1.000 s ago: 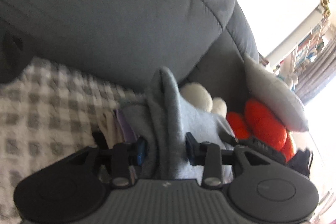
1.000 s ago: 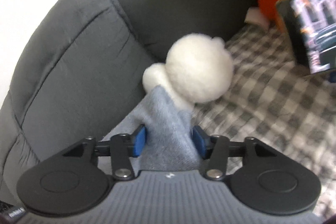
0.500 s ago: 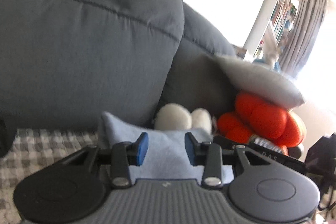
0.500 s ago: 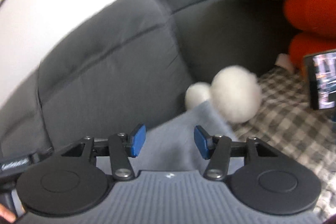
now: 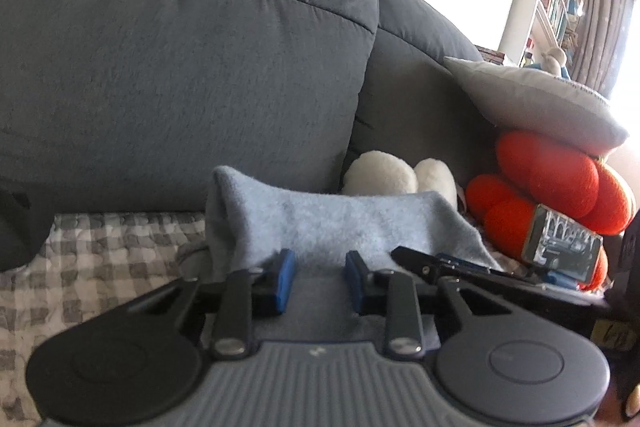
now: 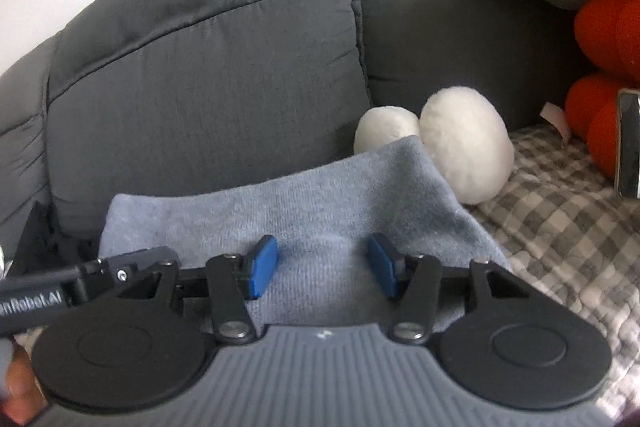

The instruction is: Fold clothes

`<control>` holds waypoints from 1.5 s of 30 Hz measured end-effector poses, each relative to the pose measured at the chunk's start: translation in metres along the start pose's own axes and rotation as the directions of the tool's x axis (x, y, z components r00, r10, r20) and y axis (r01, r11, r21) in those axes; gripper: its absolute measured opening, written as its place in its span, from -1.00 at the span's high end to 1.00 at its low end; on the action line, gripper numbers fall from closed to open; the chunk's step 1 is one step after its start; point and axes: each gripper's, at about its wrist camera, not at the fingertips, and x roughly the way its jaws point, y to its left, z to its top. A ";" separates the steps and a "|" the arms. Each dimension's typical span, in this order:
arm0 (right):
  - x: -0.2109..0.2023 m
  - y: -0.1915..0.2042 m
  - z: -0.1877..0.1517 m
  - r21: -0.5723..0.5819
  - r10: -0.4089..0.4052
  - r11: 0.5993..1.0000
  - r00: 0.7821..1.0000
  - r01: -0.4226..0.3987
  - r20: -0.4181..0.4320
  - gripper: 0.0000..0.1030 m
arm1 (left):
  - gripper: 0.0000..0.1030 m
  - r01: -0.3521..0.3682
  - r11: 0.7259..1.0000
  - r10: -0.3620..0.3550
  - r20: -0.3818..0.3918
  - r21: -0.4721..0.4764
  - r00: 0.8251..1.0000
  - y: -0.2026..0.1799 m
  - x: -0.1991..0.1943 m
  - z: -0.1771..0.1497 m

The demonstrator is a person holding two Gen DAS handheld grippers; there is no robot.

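Fuzzy pale-blue fleece garment [image 6: 320, 203] on quilted checked cloth [image 6: 560, 227]; matt grey sofa fabric [image 6: 208, 67] behind, fluffy white pompoms [image 6: 464, 143] at right.

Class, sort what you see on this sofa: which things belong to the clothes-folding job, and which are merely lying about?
Part of the job:
light blue garment
left gripper, open
right gripper, open

Lying about:
white plush
orange cushion
grey pillow
checked blanket
phone

Left tool [image 5: 316, 277] parted, seemingly empty; right tool [image 6: 322, 269] wide apart.
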 end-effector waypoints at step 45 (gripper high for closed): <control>-0.171 0.036 -0.016 0.094 -0.262 0.954 0.944 0.285 -0.200 -1.00 | -0.99 -0.362 0.878 0.420 -0.139 0.314 0.897 -0.090 -0.136 -0.023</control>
